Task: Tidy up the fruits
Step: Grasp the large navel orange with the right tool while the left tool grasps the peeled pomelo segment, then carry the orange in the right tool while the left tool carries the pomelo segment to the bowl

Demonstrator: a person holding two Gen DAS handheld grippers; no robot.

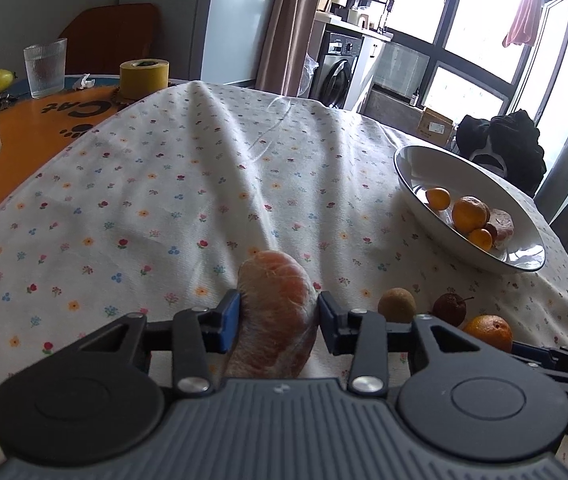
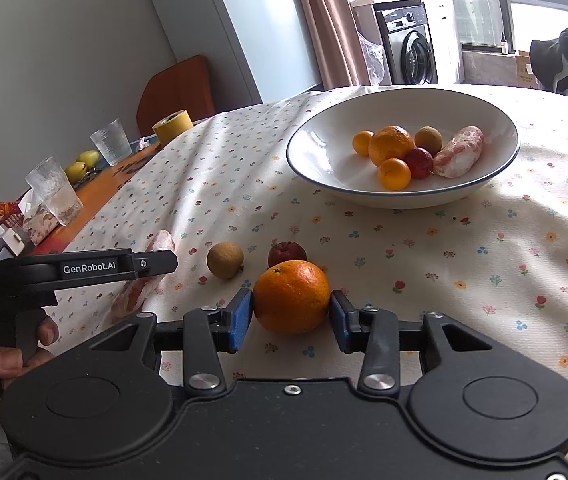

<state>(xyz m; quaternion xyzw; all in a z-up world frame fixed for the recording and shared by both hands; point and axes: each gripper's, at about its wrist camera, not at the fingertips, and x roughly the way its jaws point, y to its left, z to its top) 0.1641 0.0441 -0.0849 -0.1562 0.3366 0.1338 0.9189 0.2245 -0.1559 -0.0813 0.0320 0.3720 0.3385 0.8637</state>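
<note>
On a floral tablecloth [image 2: 403, 248], the left gripper [image 1: 279, 316] clamps a peeled segment [image 1: 276, 312]. The right gripper [image 2: 291, 316] has its pads against an orange [image 2: 291, 297], near the fruit bowl [image 2: 495, 168].

your bench [image 2: 423, 248] wears a flowered cloth [image 1: 172, 184]. on it you have a white bowl [image 2: 311, 136], a loose orange [image 2: 291, 297], a brown fruit [image 2: 224, 261], a dark red one [image 2: 286, 253] and a pink wrapped segment [image 1: 274, 312]. two glasses [image 1: 45, 67] and a yellow tape roll [image 1: 144, 78] stand on what looks like an orange mat [image 1: 32, 120].
</note>
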